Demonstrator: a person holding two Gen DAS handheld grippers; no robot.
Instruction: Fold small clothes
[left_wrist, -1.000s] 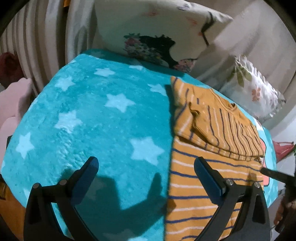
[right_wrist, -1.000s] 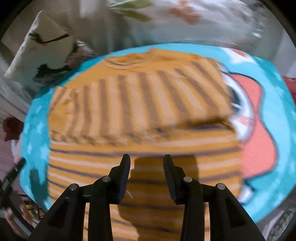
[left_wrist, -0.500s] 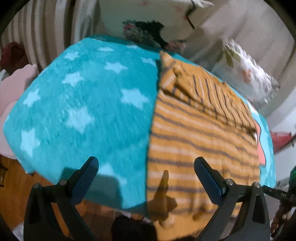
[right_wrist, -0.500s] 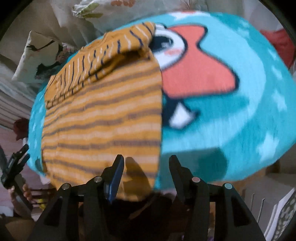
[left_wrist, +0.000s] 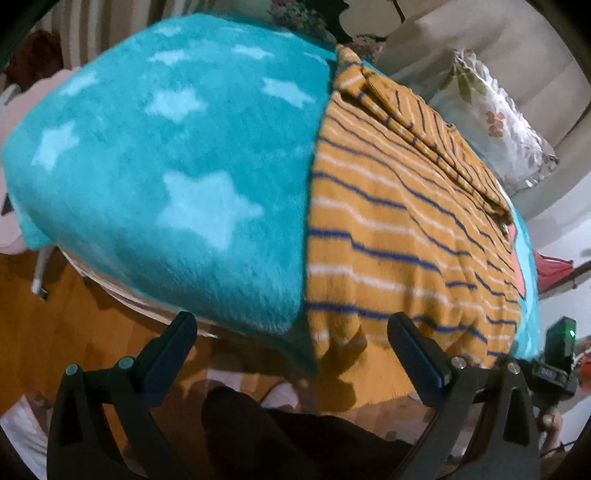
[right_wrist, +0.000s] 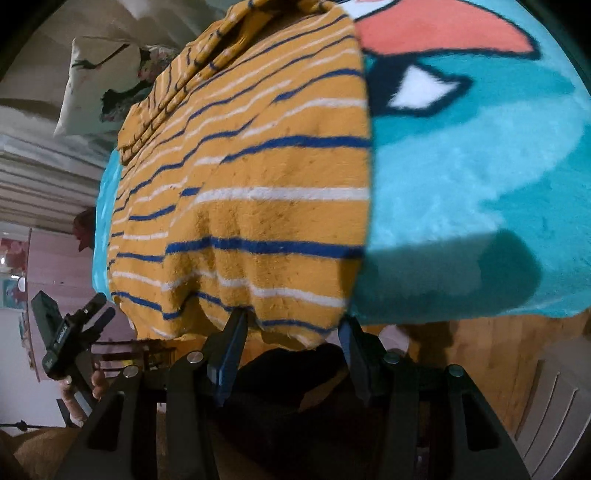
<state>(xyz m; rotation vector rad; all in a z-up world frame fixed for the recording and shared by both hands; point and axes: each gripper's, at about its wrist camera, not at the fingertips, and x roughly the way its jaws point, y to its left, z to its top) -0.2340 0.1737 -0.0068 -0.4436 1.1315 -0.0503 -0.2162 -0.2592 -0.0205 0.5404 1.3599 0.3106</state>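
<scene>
A mustard-yellow striped garment (left_wrist: 399, 236) with blue and white stripes lies on a teal star blanket (left_wrist: 177, 177), its far part folded over and its hem hanging over the near edge. My left gripper (left_wrist: 291, 350) is open at the blanket's front edge, just left of the hem's left corner. My right gripper (right_wrist: 291, 328) is open, its jaws on either side of the hem's right corner (right_wrist: 295, 325), not closed on it. The garment fills the left of the right wrist view (right_wrist: 251, 206).
Pillows (left_wrist: 495, 122) and a light wall stand behind the bed. Wooden floor (left_wrist: 92, 325) lies below the blanket's edge. The other gripper and hand show at the left of the right wrist view (right_wrist: 70, 339). A white cabinet (right_wrist: 550, 406) is at lower right.
Both grippers have drawn back and down from over the garment to the blanket's front edge. The right jaws have widened and now bracket the hem's right corner.
</scene>
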